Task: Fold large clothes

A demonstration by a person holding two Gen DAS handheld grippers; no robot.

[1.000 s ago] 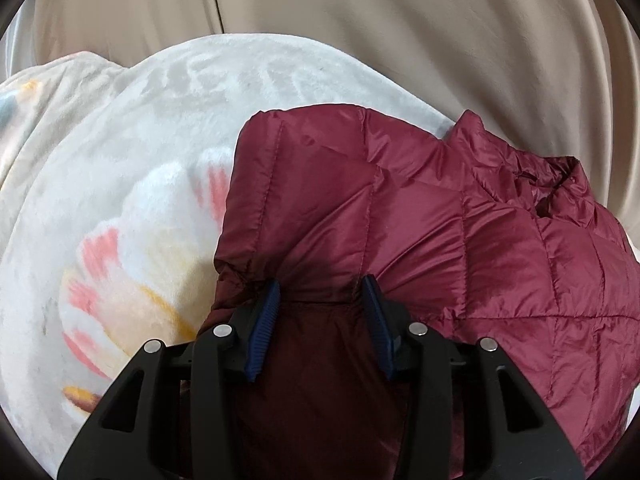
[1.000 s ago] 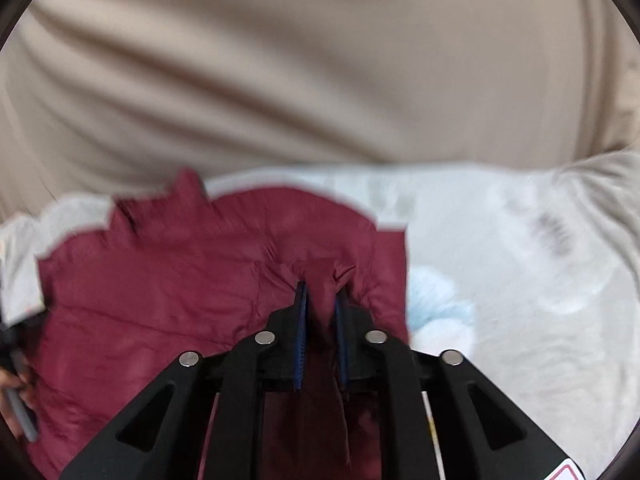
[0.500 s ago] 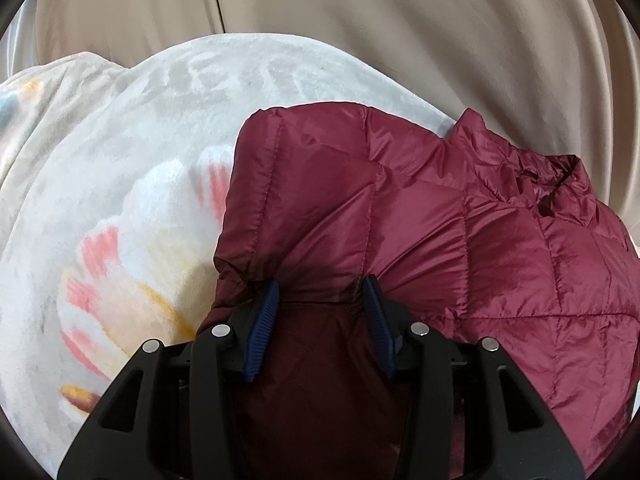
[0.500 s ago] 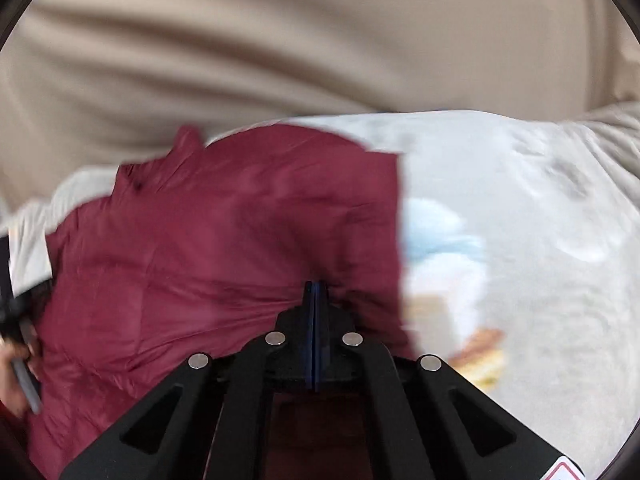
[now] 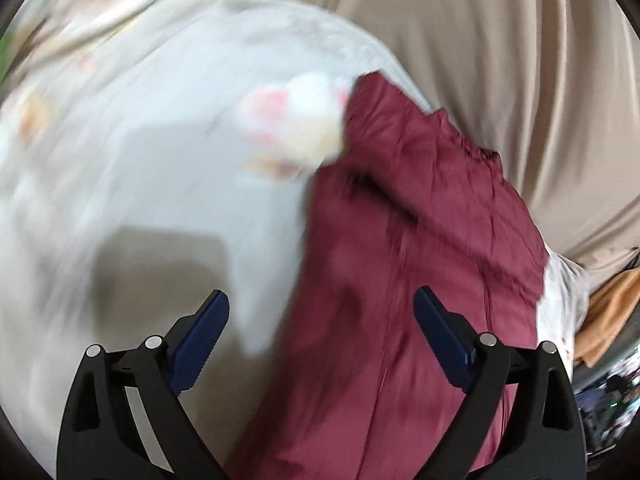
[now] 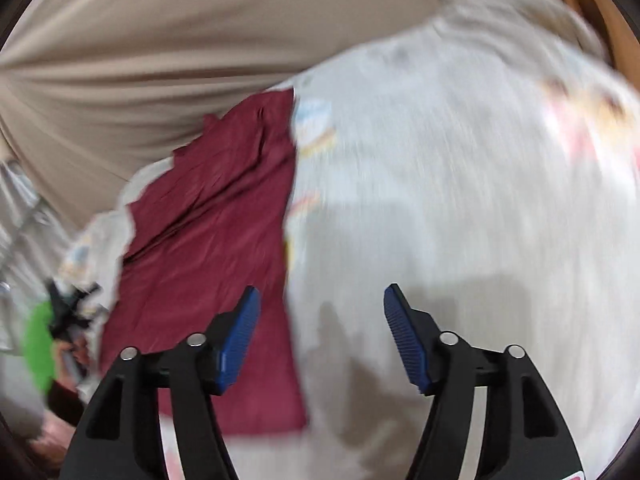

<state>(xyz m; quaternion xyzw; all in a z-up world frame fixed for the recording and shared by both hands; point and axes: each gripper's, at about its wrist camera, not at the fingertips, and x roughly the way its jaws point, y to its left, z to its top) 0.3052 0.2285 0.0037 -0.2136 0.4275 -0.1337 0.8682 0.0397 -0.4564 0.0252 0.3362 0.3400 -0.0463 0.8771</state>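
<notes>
1. The maroon puffer jacket (image 5: 420,264) lies folded into a long narrow band on the pale flower-print blanket (image 5: 160,184). In the left wrist view it runs from about 12 o'clock down to 6 o'clock, right of centre; in the right wrist view it (image 6: 216,236) sits from 11 down to 7 o'clock.

2. The left gripper (image 5: 320,332) has its jaws well apart and opening. The jacket's near end shows in the gap between them, but neither blue pad presses on it.

3. The right gripper (image 6: 320,332) is likewise apart and opening, with only blanket (image 6: 460,184) in its gap; the jacket lies just past its left finger at 9 o'clock.

4. The step in hand looks like the let-go after a fold: both grippers are free of the cloth.

5. The next move probably calls for finding one short end of the band, pinching both of its corners and carrying that end over toward the other. The slick, puffy fabric may spring back, so a deep bite seems wise.

6. A second ago both grippers were clamped on the jacket's near edge; now both have released and swung outward, and the views are motion-blurred.

7. Beyond the blanket hangs a beige curtain (image 5: 500,80), at 12 to 3 o'clock in the left view.
</notes>
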